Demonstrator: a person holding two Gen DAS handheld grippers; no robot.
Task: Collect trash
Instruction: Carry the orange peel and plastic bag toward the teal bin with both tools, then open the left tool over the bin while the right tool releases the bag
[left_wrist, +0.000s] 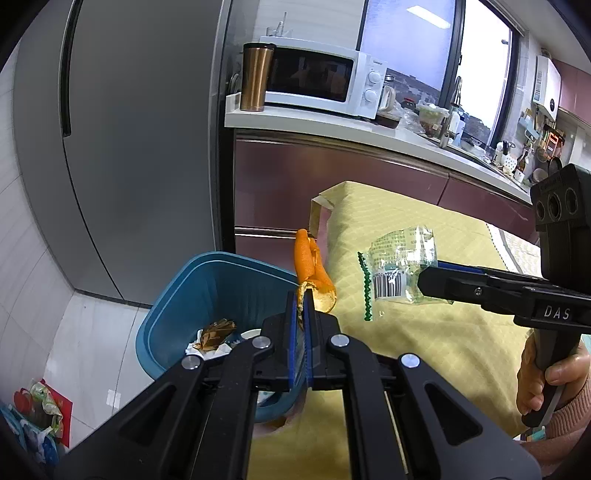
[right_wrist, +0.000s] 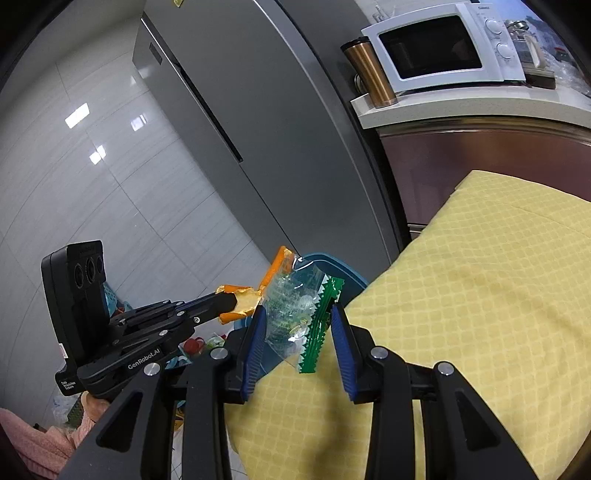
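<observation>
Holding peel (left_wrist: 314, 273) clenched in left gripper (left_wrist: 305, 314) near bin (left_wrist: 207, 284); wrapper (right_wrist: 299, 314) sits between right gripper's (right_wrist: 299, 328) spread fingers, above desk (right_wrist: 480, 295). Risk: the wrapper slips, missing bin.

Glossy clear plastic wrapper (right_wrist: 295, 314), green serrated edge. Matt woven yellow tablecloth (right_wrist: 480, 295); smooth blue plastic bin (left_wrist: 207, 288). Orange peel (left_wrist: 312, 273) dimpled outside, pale pithy inside.
</observation>
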